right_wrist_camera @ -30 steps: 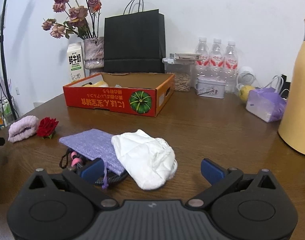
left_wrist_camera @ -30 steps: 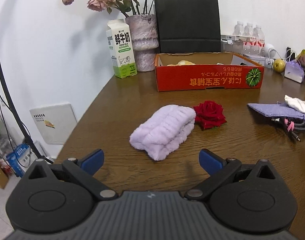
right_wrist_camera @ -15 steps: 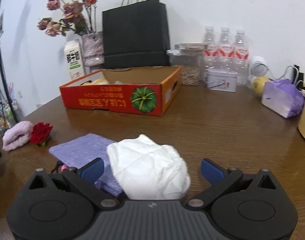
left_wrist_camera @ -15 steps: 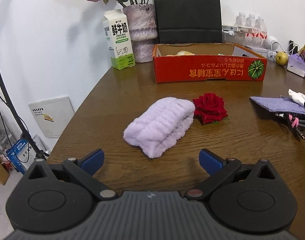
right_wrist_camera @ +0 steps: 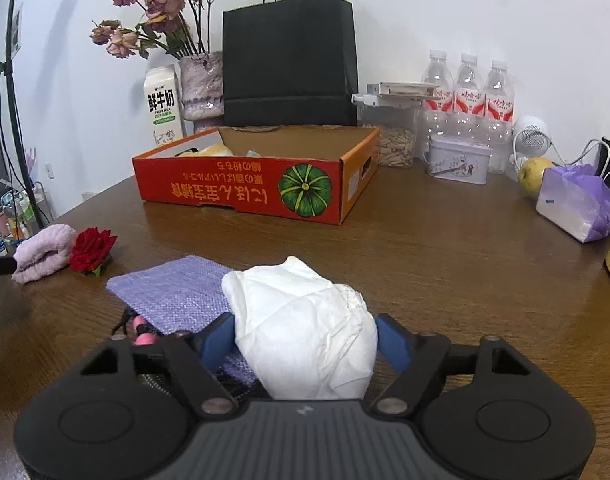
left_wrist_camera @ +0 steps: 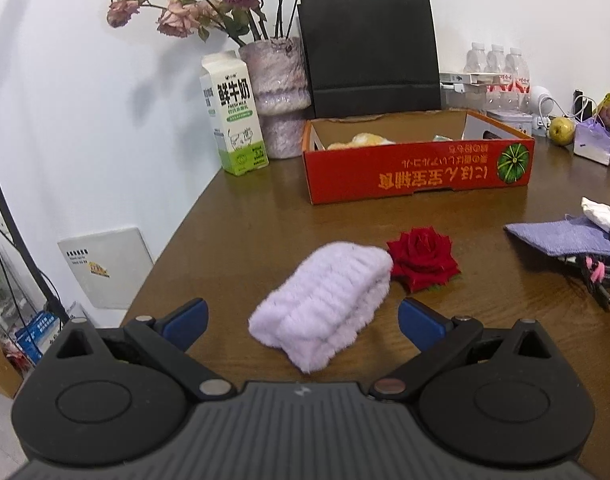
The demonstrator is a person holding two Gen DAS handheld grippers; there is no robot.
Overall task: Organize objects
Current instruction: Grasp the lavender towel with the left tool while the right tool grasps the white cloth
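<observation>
White and crumpled, the cloth [right_wrist_camera: 305,332] sits between the blue fingers [right_wrist_camera: 391,340] of the right gripper [right_wrist_camera: 305,342], whose jaws are closing on it; both pads already lie against its sides (how hard they press, I cannot tell). The cloth rests partly on a purple pouch [right_wrist_camera: 177,292] that lies flat on the wooden table [right_wrist_camera: 445,264], and a black-and-pink cable [right_wrist_camera: 141,326] pokes out from under the pouch's near edge.

The left gripper [left_wrist_camera: 303,322] hangs with its fingers [left_wrist_camera: 185,318] wide apart and nothing between them. Just ahead of it lies a folded lilac towel [left_wrist_camera: 325,300], with a red rose [left_wrist_camera: 423,258] touching its far end. From this side the pouch [left_wrist_camera: 561,234] and the cloth [left_wrist_camera: 603,212] show at the right edge, well apart from the towel.

Farther back on the table stands the red box [right_wrist_camera: 241,188], open at the top, with something yellow inside (too hidden to name). Behind it are a milk carton [right_wrist_camera: 163,106], a vase [right_wrist_camera: 199,84] of dried roses and a black bag [right_wrist_camera: 289,60], all near the wall. To the right of the box stand three bottles [right_wrist_camera: 469,88], a small tin [right_wrist_camera: 459,160] and a purple-and-white bag [right_wrist_camera: 577,200].
</observation>
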